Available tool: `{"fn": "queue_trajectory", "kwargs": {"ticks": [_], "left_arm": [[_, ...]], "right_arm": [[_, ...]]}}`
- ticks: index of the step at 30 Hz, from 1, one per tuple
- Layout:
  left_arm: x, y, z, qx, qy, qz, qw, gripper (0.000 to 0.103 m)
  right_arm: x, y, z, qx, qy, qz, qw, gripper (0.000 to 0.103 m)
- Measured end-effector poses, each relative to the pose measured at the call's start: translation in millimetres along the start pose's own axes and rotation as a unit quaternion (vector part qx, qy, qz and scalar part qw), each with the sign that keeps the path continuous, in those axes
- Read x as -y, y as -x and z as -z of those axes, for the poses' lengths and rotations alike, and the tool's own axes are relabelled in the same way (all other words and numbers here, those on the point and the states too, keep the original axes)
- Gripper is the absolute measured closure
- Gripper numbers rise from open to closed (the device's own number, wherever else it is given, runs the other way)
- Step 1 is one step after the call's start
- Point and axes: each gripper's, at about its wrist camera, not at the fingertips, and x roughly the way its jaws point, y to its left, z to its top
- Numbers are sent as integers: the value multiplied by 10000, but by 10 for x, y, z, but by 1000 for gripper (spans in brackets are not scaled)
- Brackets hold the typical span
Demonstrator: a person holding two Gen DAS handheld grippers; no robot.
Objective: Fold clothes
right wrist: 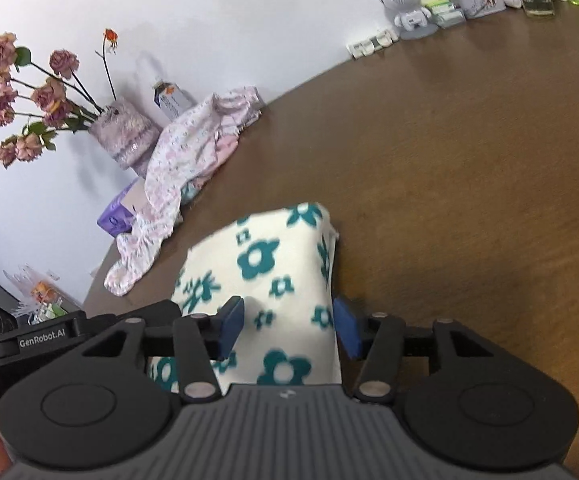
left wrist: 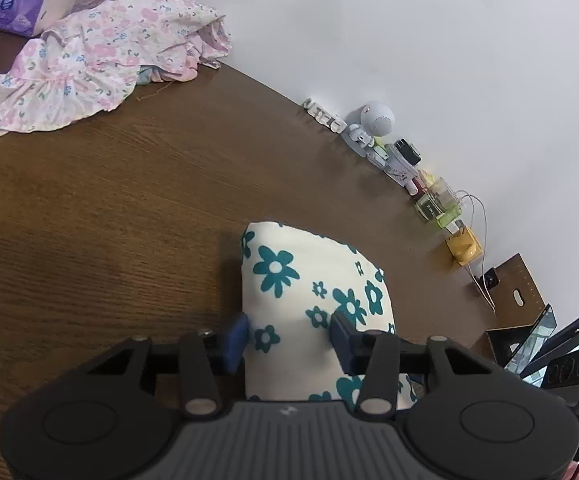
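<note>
A folded cream cloth with teal flowers [left wrist: 289, 272] lies on the brown wooden table [left wrist: 109, 220]. My left gripper [left wrist: 289, 336] stands open over its near left end: one blue pad is beside the cloth's left edge, the other above the fabric. In the right wrist view the same cloth [right wrist: 273, 248] runs between the blue pads of my right gripper [right wrist: 289, 328], which is open with a gap on each side. A crumpled pink floral garment [left wrist: 89, 60] [right wrist: 185, 160] lies at the table's back by the wall.
A purple tissue pack [left wrist: 17, 4] and a fuzzy vase of dried roses [right wrist: 125, 136] sit behind the pink garment. Along the wall stand a white astronaut figure [left wrist: 373, 120], glass jars [left wrist: 437, 204], a yellow item [left wrist: 463, 246] and a cardboard box [left wrist: 517, 296].
</note>
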Motion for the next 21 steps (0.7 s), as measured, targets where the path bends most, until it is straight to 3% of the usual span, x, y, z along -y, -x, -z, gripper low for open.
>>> {"fn": "queue_trajectory", "kwargs": {"ticks": [5,8,10,12,14,16,18,21], "left_arm": [[-13,0,11,34,55,43,10000,65],[-37,23,2,35,207,83,9997,62],[-31,66,1,77,231,113,9996,61],[-37,70,-3,92,247,122,9996,61],[-57,57,-4,77,295,128,9995,62],[-95,31,2,33,386,171,9991,62],[-118,16,7,24,432,229,9988,62],[-127,13,7,38,420,255,9988,63]], "right_arm": [[-2,-42,17,-6,-42,-28,10000,77],[25,-24,29,34,-108,-85,9999,79],[48,7,36,86,-182,-115,9997,71],[100,50,32,210,-349,-156,9990,52],[164,77,24,317,-531,-230,9978,53],[227,46,25,268,-674,-295,9969,57],[275,15,31,226,-793,-377,9959,71],[320,-23,47,197,-927,-540,9940,83]]}}
